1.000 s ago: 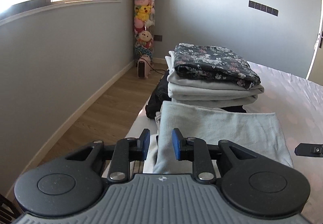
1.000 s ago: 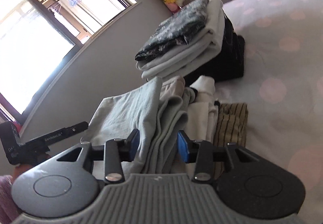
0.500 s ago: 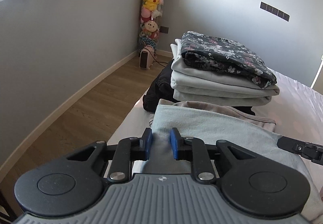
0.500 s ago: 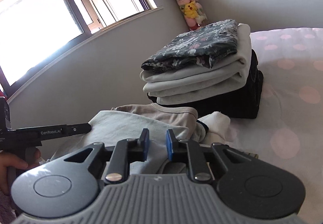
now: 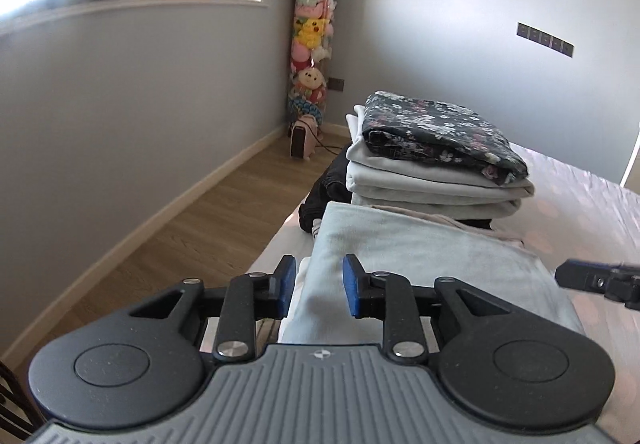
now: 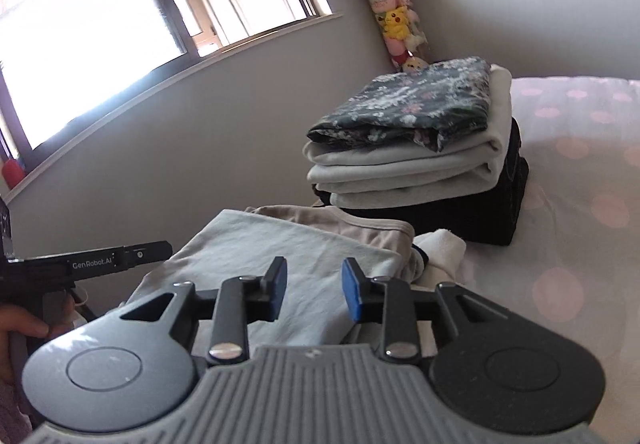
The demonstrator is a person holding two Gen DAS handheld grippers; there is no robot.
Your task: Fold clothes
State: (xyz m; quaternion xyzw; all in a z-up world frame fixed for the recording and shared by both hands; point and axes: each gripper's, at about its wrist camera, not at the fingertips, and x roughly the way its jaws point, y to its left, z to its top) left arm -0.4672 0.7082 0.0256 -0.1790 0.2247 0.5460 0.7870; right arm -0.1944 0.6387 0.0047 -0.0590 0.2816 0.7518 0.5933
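Bed (image 6: 568, 179) with pink-dotted sheet carries everything. At its window-side edge stands a folded stack (image 5: 436, 163): dark item at bottom, pale grey layers, floral piece on top. Nearer the cameras lies the pale blue garment (image 5: 420, 256), flat and doubled over a beige garment (image 6: 344, 222), with a white piece (image 6: 440, 244) just beside it. Left gripper (image 5: 319, 286) and right gripper (image 6: 313, 288) both hover at the blue garment's near edge, jaws parted moderately, cloth visible in each gap but nothing pinched. Judgement: a fold of the blue garment is in hand, either about to be gripped or just laid down; pictures fit both. Any grip wants both pads closing on one edge, all layers together.
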